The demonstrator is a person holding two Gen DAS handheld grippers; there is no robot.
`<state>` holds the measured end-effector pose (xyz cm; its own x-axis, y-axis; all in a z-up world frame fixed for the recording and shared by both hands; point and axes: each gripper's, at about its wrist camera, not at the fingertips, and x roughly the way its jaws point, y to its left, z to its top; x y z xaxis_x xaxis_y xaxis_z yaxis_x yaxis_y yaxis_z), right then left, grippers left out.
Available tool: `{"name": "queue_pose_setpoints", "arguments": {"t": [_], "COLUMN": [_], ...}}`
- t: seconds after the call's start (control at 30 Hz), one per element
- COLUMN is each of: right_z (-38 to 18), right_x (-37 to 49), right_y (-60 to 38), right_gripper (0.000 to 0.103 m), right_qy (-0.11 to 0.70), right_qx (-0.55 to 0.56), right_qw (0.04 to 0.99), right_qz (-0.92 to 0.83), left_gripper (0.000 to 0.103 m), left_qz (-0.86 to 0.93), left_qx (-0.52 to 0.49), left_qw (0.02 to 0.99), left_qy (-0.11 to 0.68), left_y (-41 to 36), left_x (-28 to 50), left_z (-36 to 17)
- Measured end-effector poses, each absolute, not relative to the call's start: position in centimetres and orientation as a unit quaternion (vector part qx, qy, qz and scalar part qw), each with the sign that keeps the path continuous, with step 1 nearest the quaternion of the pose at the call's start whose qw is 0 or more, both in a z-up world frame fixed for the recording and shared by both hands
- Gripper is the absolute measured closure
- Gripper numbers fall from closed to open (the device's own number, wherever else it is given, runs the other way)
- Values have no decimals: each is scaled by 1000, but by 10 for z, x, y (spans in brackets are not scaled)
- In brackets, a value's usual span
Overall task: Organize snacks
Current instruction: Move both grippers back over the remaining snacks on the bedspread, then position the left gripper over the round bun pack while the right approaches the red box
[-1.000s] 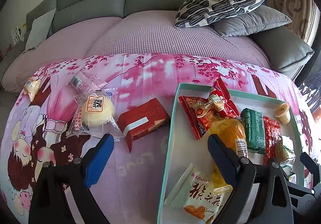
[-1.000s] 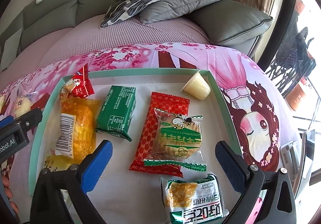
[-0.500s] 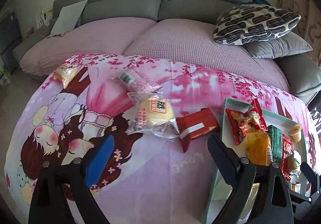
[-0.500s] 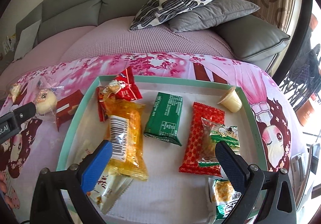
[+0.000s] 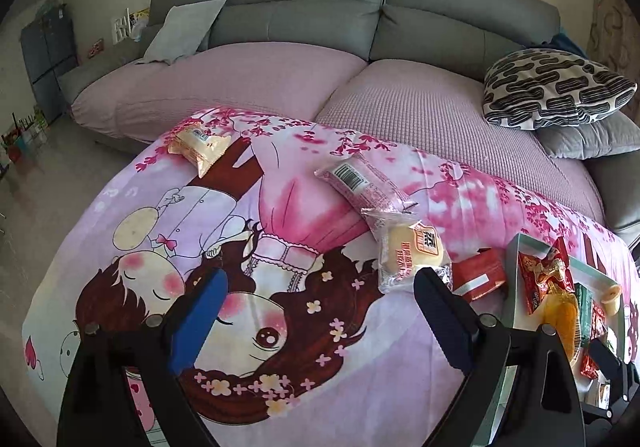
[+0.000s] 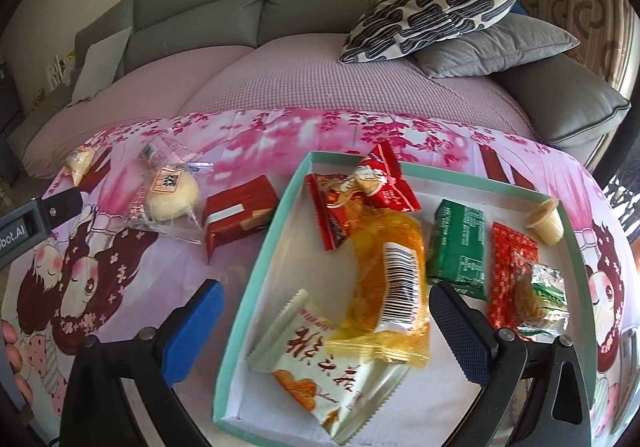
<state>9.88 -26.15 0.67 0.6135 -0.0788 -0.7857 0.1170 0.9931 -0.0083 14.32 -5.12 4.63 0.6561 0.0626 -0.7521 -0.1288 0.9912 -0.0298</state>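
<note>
Lying loose outside the tray's (image 6: 256,279) left wall are the bun (image 5: 412,253) and red box (image 5: 480,275), touching. Left gripper (image 5: 320,315) is spread, empty; right gripper (image 6: 326,321) likewise, over the tray. Risk judged: slick wrapper slipping, box dragged along.

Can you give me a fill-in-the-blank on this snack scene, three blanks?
1. The red box lies ____ the tray, on the cloth.
2. The orange pack in the tray lies partly on a ____ pack with red lettering.
3. Both the left gripper and the right gripper hold ____.

Missing: outside; white; nothing
</note>
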Motion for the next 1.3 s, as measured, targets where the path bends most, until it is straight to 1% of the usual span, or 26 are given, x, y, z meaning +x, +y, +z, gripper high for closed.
{"name": "queue_pose_setpoints", "arguments": {"t": [0.23, 0.53, 0.73, 0.93, 1.13, 1.3], "right_z": [-2, -8, -12, -8, 1, 0], "right_x": [111, 123, 128, 136, 149, 157], "right_y": [-235, -233, -242, -238, -240, -239], "right_gripper": [0, 0, 0, 0, 0, 0], "right_qy": [439, 441, 445, 444, 436, 440], "right_qx": [4, 3, -4, -28, -7, -16], "right_qw": [898, 896, 894, 894, 899, 896], "right_qz": [-36, -45, -49, -50, -45, -50], "left_gripper": [8, 8, 8, 8, 8, 8], "left_qz": [57, 45, 16, -14, -41, -49], "left_qx": [-63, -95, -93, -94, -86, -80], "left_qw": [908, 907, 900, 881, 880, 876], "left_qy": [409, 408, 425, 464, 465, 473], "left_y": [-26, -13, -29, -49, -64, -75], "left_x": [154, 171, 185, 202, 212, 224], "left_z": [44, 33, 22, 10, 17, 15]}}
